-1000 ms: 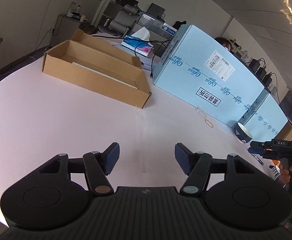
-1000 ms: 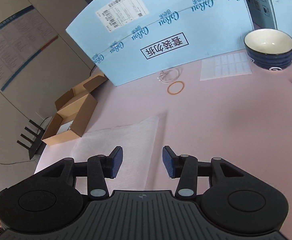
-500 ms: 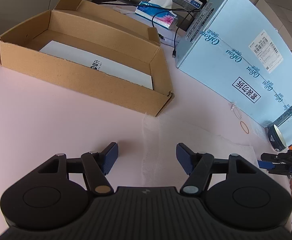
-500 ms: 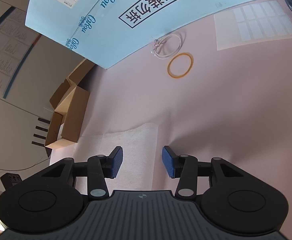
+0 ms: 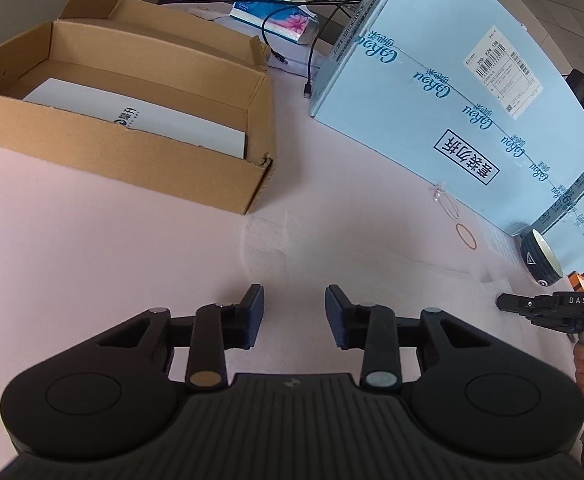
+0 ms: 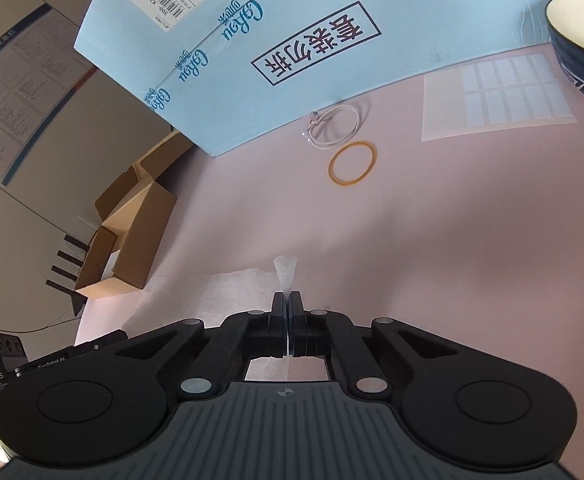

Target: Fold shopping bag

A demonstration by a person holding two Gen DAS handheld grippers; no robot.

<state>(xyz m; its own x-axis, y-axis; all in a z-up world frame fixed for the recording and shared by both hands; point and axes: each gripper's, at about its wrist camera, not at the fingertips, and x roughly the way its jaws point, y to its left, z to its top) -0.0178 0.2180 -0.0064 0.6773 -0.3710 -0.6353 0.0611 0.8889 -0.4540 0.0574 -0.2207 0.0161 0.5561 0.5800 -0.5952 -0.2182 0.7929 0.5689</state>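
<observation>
Two grippers are at work on one thin white shopping bag (image 5: 332,248) that lies flat on the pink bench (image 5: 91,240). The right gripper (image 6: 287,306) is pinched tight on the bag's near right corner, and a small tuft of film (image 6: 285,270) stands up just past its pads. The left gripper (image 5: 294,312) is over the bag's left end with its jaws closing at a narrow gap; the film lies beneath and between the pads, which do not press on it yet.

My worry is the mismatch. With only one corner gripped, any lift from the right would drag the bag askew and wrinkle it. The film is nearly flush with the bench (and almost the same pale tone), so the left pads may close on air or catch only one layer, and the fold would then come out crooked. A slippery film could also slide out of the right pinch if it is pulled hard.

Farther out, counted: one open cardboard box (image 5: 131,152) just beyond the bag's far left corner, one large blue carton (image 5: 452,100), one orange rubber band (image 6: 352,162), one loop of white string (image 6: 336,128), one sheet of labels (image 6: 496,100), one dark bowl (image 5: 540,258), one tissue pack (image 5: 275,20).
</observation>
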